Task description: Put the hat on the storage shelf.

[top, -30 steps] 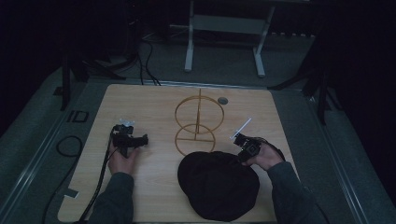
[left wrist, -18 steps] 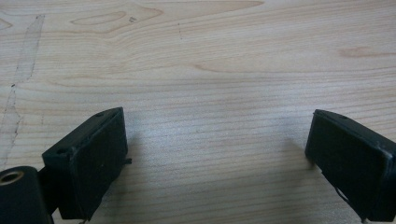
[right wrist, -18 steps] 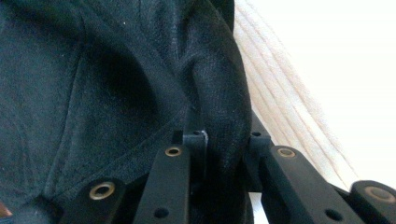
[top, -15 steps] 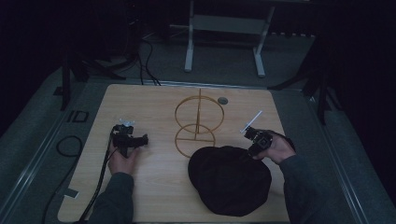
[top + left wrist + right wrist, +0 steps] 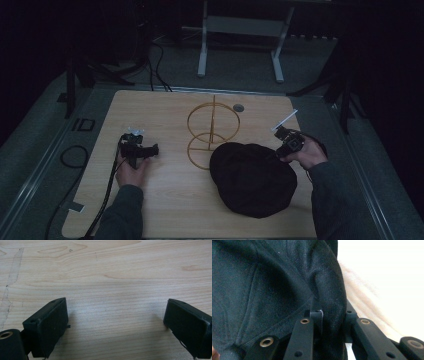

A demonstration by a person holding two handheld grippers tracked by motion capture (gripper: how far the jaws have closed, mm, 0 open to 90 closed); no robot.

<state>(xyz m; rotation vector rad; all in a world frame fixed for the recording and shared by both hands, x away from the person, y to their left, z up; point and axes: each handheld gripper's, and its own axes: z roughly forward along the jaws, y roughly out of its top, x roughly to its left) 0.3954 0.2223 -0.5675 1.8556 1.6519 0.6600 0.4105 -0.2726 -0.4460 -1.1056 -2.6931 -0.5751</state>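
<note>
We hold the black hat point(image 5: 252, 177) by its rim with the right gripper point(image 5: 286, 146); in the right gripper view the jaws pinch a fold of the fabric point(image 5: 329, 302). The hat lies on the wooden table point(image 5: 165, 200) at the near right, its far edge touching the lower ring of the wire stand point(image 5: 212, 132).

Risk: the grip takes only a narrow fold at one edge. If we lift quickly, the soft cloth can slip out, or the hanging body can sag and catch the stand. A snag on the thin rings can tip the stand over.

The left gripper point(image 5: 135, 150) rests on the table at the left, well apart from the hat, jaws spread wide over bare wood point(image 5: 112, 290). A small round disc point(image 5: 239, 107) lies beyond the stand.
</note>
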